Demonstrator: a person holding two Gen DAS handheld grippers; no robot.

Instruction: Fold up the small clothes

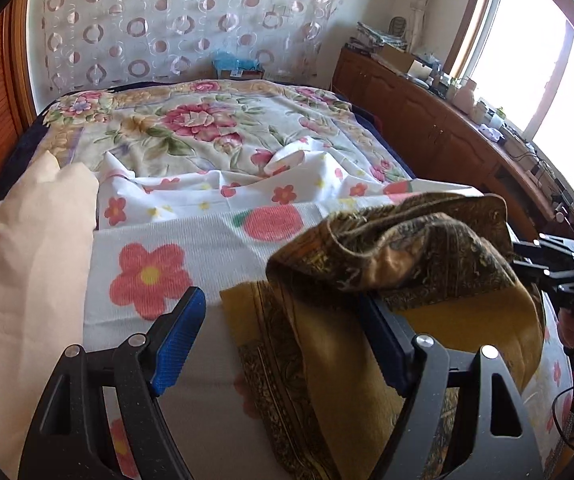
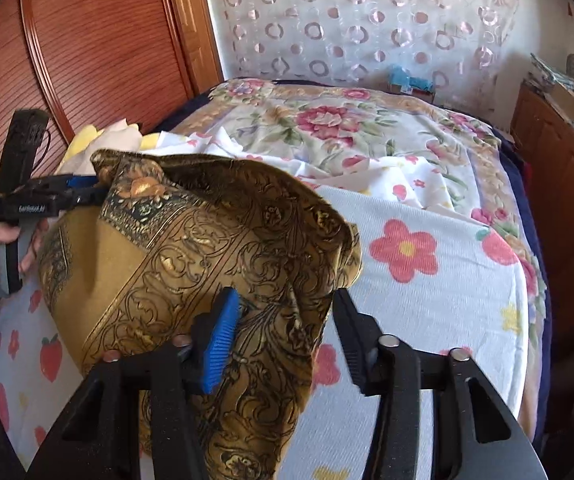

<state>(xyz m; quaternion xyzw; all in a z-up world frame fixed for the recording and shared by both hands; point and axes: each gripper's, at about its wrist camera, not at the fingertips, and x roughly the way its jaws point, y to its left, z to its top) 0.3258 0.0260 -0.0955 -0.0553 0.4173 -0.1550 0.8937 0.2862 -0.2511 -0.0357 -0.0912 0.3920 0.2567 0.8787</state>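
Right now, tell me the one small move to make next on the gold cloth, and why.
Probably close the right tool on the gold cloth: bunched fabric sits between its parted jaws, while the left tool stands open, gripping nothing.

a cream pillow (image 1: 35, 248) lies on the floral bedspread (image 1: 191, 120), wooden cabinet (image 1: 419, 120) alongside.

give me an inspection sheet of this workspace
surface: bed under flowered sheets
job's things: gold patterned cloth, partly folded over itself
clutter: cream pillow beside it
grippers: left hand-held gripper open, cloth's edge between its fingers; right hand-held gripper partly open, cloth between, grip unclear
cables: black wire by the bed's edge
surroundings: wooden sideboard, window, circle-print curtain
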